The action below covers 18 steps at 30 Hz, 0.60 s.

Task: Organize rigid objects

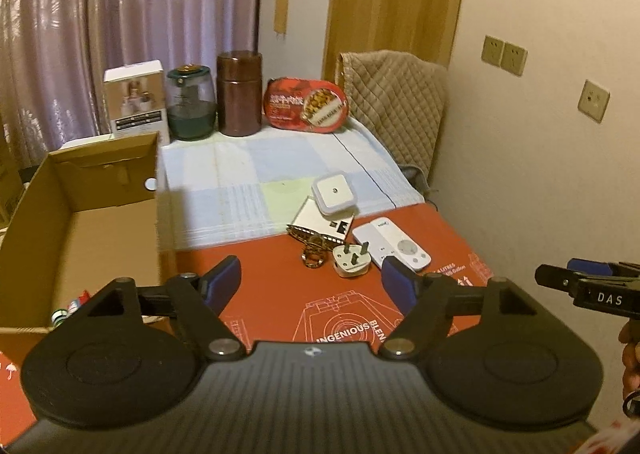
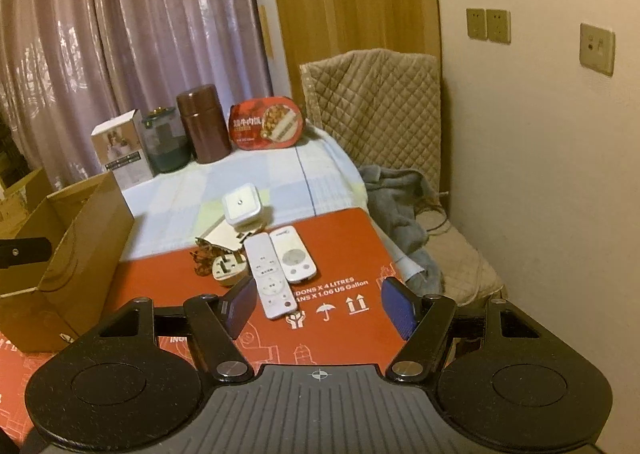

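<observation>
On a red cardboard sheet (image 1: pixel 272 286) lies a cluster: a white plug (image 1: pixel 350 261), two white remotes (image 1: pixel 394 244), a square white night light (image 1: pixel 334 193) on a small white box (image 1: pixel 316 221), and a brown ornament (image 1: pixel 314 250). My left gripper (image 1: pixel 310 280) hangs open short of them, with nothing between its fingers. My right gripper (image 2: pixel 320 306) is open too. The near end of the long remote (image 2: pixel 270 280) shows just inside its left pad (image 2: pixel 240 306), not pinched. The shorter remote (image 2: pixel 294 258) and the plug (image 2: pixel 227 270) lie beyond. An open cardboard box (image 1: pixel 80 221) stands on the left.
Along the back of the checked cloth (image 1: pixel 248 181) stand a white carton (image 1: pixel 136 101), a green glass jar (image 1: pixel 190 103), a brown canister (image 1: pixel 239 93) and a red food tray (image 1: pixel 306 103). A quilted chair (image 2: pixel 372 101) with a grey cloth (image 2: pixel 396 205) stands by the right wall. Small bottles (image 1: pixel 66 312) lie in the box.
</observation>
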Available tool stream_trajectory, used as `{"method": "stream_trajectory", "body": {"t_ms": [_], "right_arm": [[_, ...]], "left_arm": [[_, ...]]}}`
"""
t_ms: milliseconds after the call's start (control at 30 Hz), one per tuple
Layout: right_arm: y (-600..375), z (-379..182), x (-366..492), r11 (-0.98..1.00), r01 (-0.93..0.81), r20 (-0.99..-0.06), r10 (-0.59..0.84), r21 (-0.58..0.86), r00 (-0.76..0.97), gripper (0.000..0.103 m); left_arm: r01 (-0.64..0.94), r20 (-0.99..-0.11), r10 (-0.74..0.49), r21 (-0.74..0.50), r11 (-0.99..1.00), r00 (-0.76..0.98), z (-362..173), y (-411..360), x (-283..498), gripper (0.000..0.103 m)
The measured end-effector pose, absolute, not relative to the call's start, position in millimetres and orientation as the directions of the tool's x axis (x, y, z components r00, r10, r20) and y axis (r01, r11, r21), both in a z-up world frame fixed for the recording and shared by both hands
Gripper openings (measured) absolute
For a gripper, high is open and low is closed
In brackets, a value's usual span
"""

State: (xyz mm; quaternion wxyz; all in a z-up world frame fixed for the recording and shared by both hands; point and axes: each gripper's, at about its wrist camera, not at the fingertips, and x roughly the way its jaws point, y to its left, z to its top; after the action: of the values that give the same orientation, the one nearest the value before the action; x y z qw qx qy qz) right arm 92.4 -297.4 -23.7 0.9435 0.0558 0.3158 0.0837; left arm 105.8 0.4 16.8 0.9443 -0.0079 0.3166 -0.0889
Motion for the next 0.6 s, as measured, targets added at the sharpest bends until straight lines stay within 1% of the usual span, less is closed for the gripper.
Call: {"method": "stream_trajectory", "body": {"t_ms": [267, 600], "right_arm": [[-299.0, -50.8, 120.3, 0.963, -0.203, -0.623, 0.268, 0.175, 0.734, 0.066], [-269.3, -103.0, 172.5, 0.925, -0.356, -0.681, 0.344, 0.129, 0.646, 0.066]], "left_arm": [[0.206, -0.619, -0.193, -0.052, 0.977, 0.761, -7.4, -22.0, 135.1, 0.074], [0.223, -0.654, -0.194, -0.041, 0.974, 0.731, -53.3, -30.1, 180.0, 0.074]]}}
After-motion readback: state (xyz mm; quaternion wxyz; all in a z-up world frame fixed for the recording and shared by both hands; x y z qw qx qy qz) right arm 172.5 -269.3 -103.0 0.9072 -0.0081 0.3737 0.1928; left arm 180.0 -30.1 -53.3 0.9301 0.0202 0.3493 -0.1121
